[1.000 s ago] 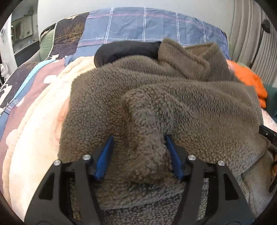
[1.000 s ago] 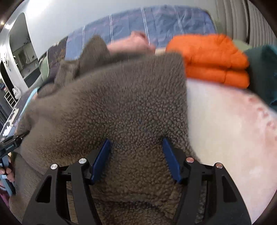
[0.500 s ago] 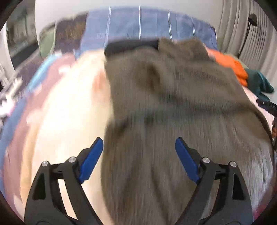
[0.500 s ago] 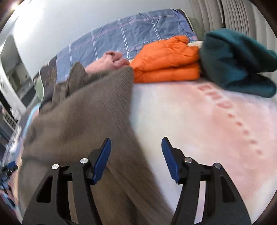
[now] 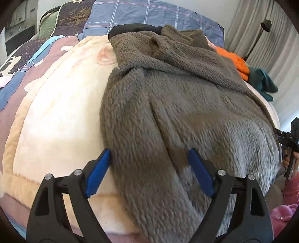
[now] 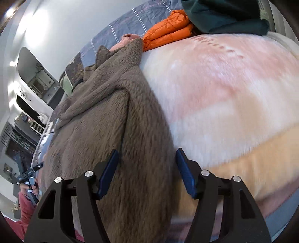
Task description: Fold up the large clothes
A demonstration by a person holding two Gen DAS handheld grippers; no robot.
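Ahead of both my tongs lies the brown fleece garment (image 5: 186, 104), spread over a cream and pink blanket (image 5: 56, 112) on the bed. My left gripper (image 5: 147, 172) has just been opening; its blue pads (image 5: 98, 171) stand wide, the fleece's near left edge lying between them with neither pad pressing on it. My right gripper (image 6: 147, 172) also stands apart, straddling the garment's right edge (image 6: 149, 149): fleece runs between the pads and off to their left, blanket (image 6: 224, 93) to their right, nothing clamped. Far beyond the right tongs, a folded orange jacket (image 6: 168, 30) sits against a dark teal garment (image 6: 224, 16). Beyond the left tongs, past the fleece, a blue checked pillow (image 5: 140, 13) leans at the headboard end.
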